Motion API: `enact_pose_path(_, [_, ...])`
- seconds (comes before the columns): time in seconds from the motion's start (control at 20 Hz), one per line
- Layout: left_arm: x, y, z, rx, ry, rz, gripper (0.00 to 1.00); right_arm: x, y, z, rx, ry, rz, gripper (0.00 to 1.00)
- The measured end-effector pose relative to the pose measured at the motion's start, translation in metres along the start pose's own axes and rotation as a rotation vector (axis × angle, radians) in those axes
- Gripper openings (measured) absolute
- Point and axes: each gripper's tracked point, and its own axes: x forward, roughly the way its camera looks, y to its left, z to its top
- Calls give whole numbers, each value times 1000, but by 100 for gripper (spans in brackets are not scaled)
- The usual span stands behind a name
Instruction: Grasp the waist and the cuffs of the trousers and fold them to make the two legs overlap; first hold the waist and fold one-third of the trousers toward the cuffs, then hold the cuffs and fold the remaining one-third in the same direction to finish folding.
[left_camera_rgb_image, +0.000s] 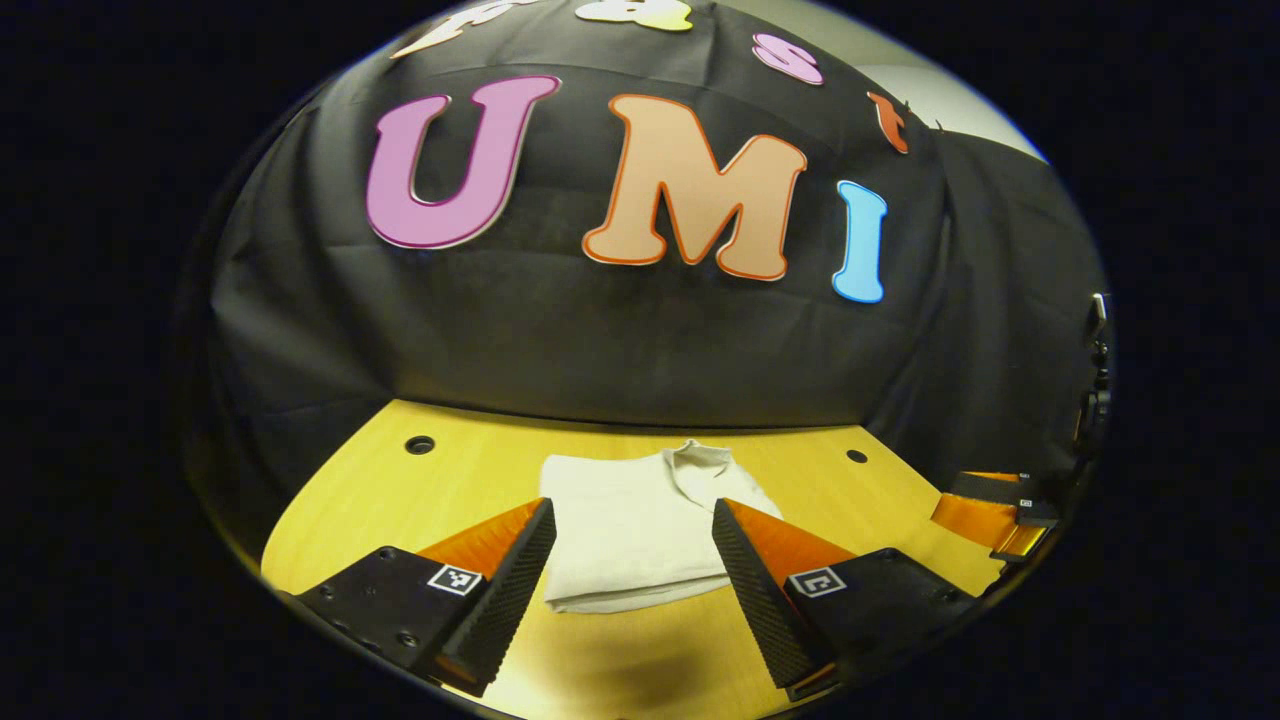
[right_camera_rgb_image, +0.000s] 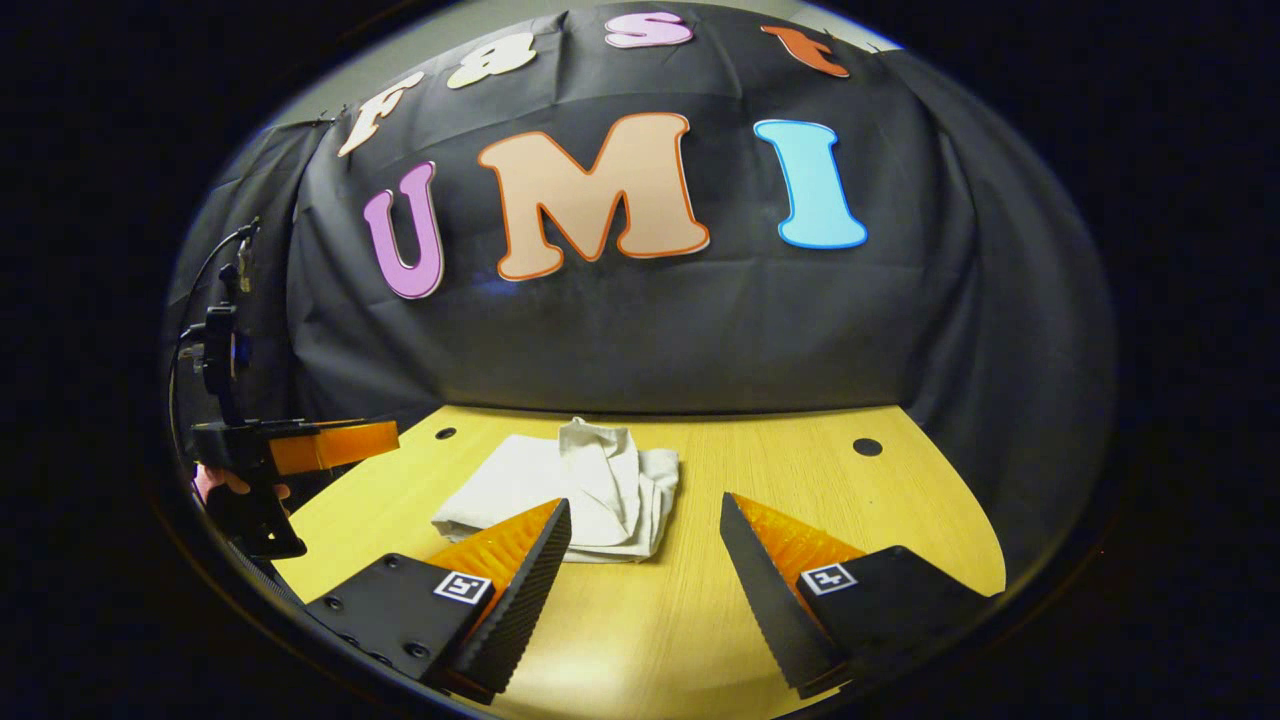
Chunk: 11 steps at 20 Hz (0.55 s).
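The folded trousers (left_camera_rgb_image: 635, 525) lay mid-frame on the table (left_camera_rgb_image: 400, 500), just beyond the left tool (left_camera_rgb_image: 632, 560); both it and the right tool (right_camera_rgb_image: 645, 565) gaped wide, empty.

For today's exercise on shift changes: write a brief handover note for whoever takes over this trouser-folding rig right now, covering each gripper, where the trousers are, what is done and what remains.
Left gripper: open, holding nothing, above the table in front of the trousers.
Right gripper: open, holding nothing, just right of the trousers.
Trousers: a compact pale folded bundle lying near the table's back edge, touched by neither gripper.
Done: the folding looks complete, though the far end is a little rumpled.
Left: probably only checking the layers and tidying that end.
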Motion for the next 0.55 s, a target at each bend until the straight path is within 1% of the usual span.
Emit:
enact_pose_path(0.05, [-15, 5, 0, -7, -5, 13, 95, -6, 5, 3, -1, -12, 2, 96])
enact_pose_path(0.1, [-19, 12, 1, -14, -13, 19, 95, -11, 10, 4, -2, -21, 2, 92])
enact_pose_path(0.15, [-27, 15, 1, -18, -19, 26, 95, -18, 15, 6, -6, -29, 3, 96])
enact_pose_path(0.3, [-47, 27, -3, -9, -26, 46, 95, -36, 23, 6, -16, -42, -12, 96])
enact_pose_path(0.35, [-66, 32, -8, -11, -25, 47, 95, -42, 25, 6, -15, -46, -18, 96])
enact_pose_path(0.45, [-76, 34, -18, -25, -10, 40, 95, -52, 29, 4, -5, -48, -26, 96])
enact_pose_path(0.55, [-85, 38, -26, -7, 7, 38, 95, -61, 30, 2, -4, -46, -37, 96])
